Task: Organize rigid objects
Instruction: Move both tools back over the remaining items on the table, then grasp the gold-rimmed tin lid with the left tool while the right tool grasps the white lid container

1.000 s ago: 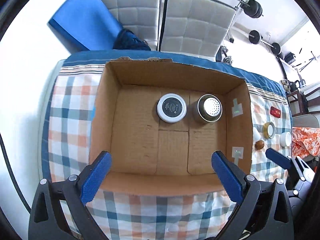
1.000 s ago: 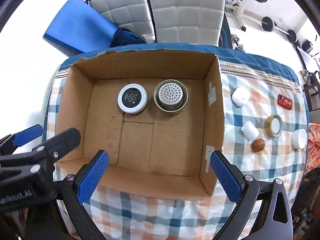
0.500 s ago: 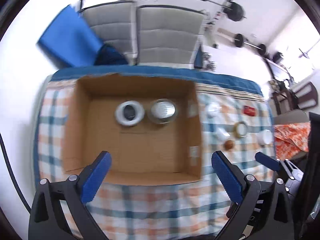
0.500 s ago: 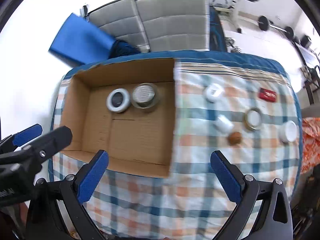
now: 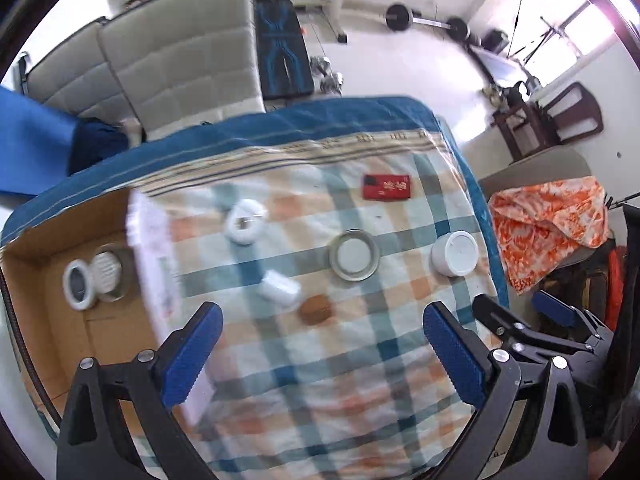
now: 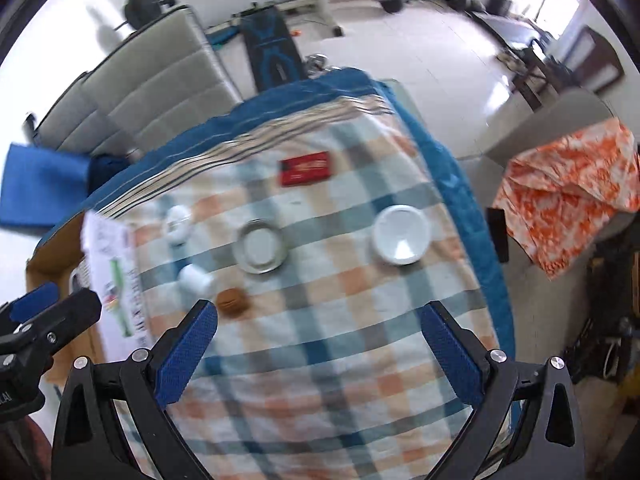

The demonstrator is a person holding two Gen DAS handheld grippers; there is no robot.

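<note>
A cardboard box stands at the left of the checked cloth with a white-rimmed black lid and a perforated metal tin inside. On the cloth lie a white ring, a small white cylinder, a brown nut-like piece, a gold-rimmed lid, a white jar and a red tin. My left gripper is open and empty above the cloth. My right gripper is open and empty over the cloth, near the brown piece and the white jar.
The cloth covers a table with a blue border. An orange patterned fabric drapes over furniture to the right. Grey cushioned chairs and gym weights stand behind the table.
Both grippers have swung right, from over the box to over the loose objects on the cloth. Both stay open and empty.
</note>
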